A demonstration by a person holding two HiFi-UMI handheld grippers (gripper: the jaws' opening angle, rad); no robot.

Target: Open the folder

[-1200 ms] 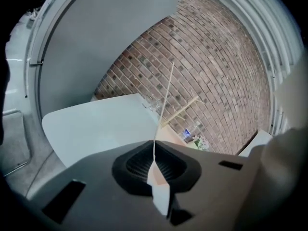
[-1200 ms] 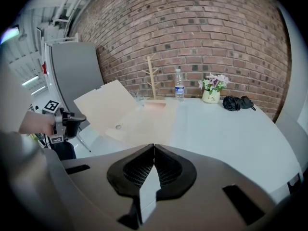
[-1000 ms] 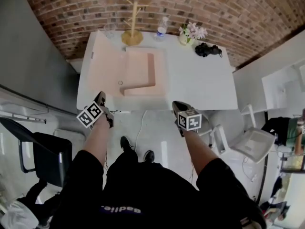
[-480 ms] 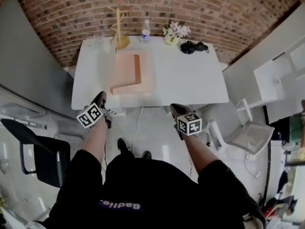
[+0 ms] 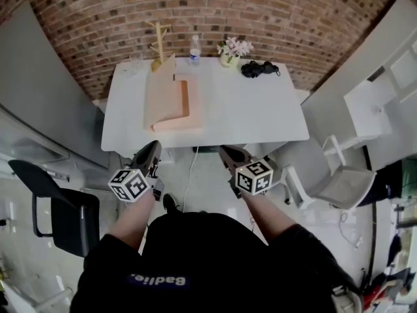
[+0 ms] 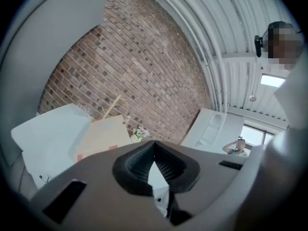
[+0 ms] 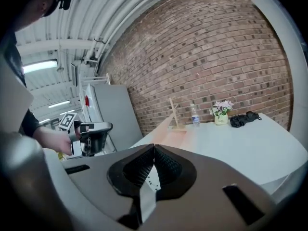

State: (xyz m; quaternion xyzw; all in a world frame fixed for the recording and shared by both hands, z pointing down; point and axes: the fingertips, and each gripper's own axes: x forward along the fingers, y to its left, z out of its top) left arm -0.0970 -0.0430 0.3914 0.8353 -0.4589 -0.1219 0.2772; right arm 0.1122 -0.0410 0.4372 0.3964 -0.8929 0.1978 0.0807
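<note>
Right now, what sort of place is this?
Likely an office or studio workroom: brick wall, white table holding a pink folder and a flower vase, a black chair beside it.

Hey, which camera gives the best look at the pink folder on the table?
The head view: the whole folder shows from above, partly open. The left gripper view catches only one tan face of it; the right gripper view, a distant pink sliver seen edge-on.
</note>
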